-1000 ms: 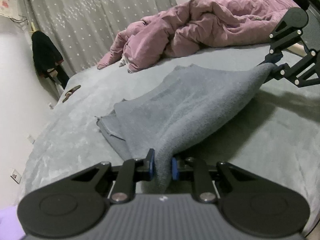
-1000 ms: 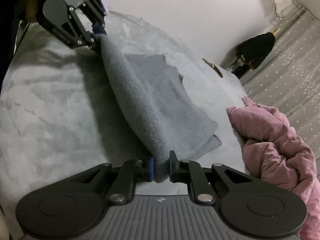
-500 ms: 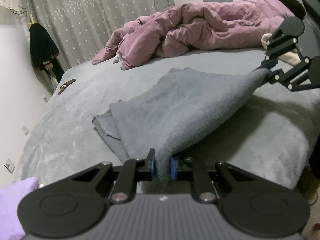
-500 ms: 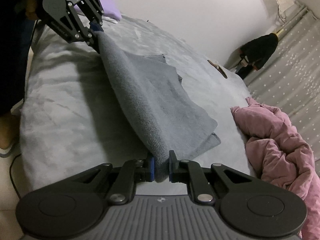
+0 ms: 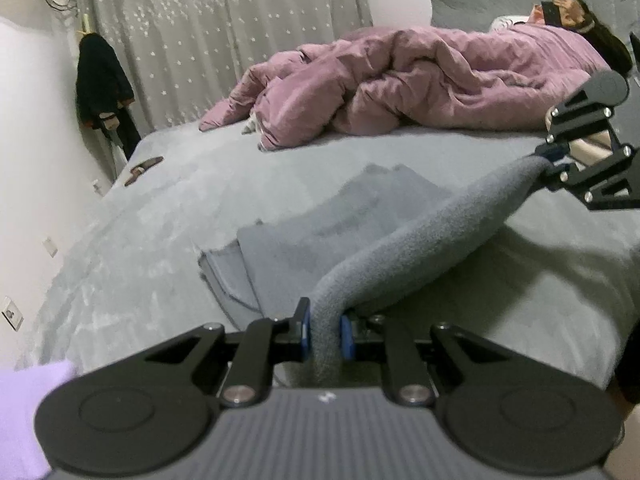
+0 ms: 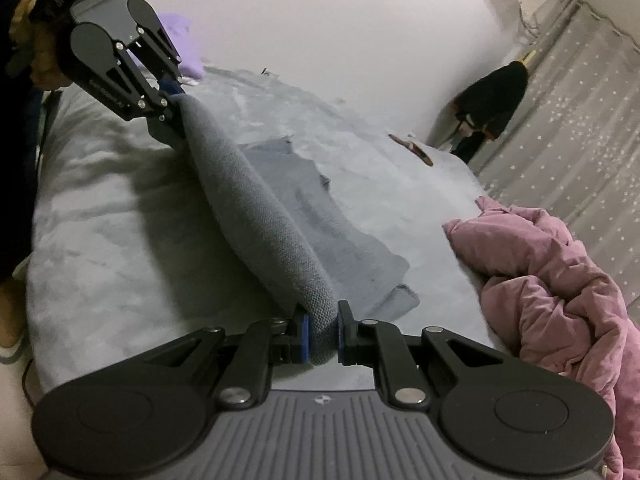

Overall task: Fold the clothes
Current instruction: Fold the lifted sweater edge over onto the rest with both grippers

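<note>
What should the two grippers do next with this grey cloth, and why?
Probably carry the held edge forward over the part lying flat. The left gripper and right gripper are both shut on the grey cloth, its near edge raised off the bed while the far half lies spread, so laying it over would complete a fold.

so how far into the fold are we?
Mid-fold. Done: both corners gripped. In hand: the left gripper and right gripper hold the near edge of the grey garment off the bed. Left: lay that edge over the far half, then flatten.
</note>
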A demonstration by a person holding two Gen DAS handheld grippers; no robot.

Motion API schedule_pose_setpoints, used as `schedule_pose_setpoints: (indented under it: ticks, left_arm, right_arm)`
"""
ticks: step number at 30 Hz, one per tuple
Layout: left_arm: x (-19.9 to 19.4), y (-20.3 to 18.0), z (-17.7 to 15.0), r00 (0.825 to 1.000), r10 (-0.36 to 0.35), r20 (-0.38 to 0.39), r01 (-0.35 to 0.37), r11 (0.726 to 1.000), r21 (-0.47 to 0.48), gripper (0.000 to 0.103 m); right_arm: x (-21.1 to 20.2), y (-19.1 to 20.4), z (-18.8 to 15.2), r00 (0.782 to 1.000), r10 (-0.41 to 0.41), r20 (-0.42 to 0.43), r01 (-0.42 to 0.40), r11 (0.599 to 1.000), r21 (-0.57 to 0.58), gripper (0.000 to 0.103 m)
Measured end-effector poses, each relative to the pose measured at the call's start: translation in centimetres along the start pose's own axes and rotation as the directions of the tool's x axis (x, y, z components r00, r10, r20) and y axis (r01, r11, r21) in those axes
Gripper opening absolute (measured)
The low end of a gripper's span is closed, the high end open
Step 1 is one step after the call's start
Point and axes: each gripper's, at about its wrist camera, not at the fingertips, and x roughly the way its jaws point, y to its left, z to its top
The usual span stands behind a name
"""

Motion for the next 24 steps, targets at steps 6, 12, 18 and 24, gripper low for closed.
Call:
schedule_pose_setpoints:
  ticks: [6,12,18,24]
  left_arm:
    - [1.5,0.9,1.5,1.0,0.026,0.004,-0.026,1.0,-0.006,0.014]
    - [2.6,2.0,2.4,0.999,0.035,0.006,-0.035,0.999,-0.039,0.014]
    - [4.1,3.4,3.4,1.0,0.027,-0.012,-0.028,0.996,-0.089,0.014]
    - [5.2,4.8,3.7,1.0,0.002,-0.028,-0.005,0.994,-0.108,0.014]
  right_arm:
    - [1.2,-1.7,0.7,1.0,-0.022,0.018,0.021,1.0,0.023,0.012]
    - [2.7,-3.1,1.5,0.998,-0.053,0.023,0.052,0.998,0.042,0.012]
    - [4.3,-4.0,2.0,0.998,-0.059,0.011,0.058,0.996,0.067,0.012]
    - [5.1,-4.8,2.5,0.998,-0.063,0.018,0.061,0.994,0.093,0.012]
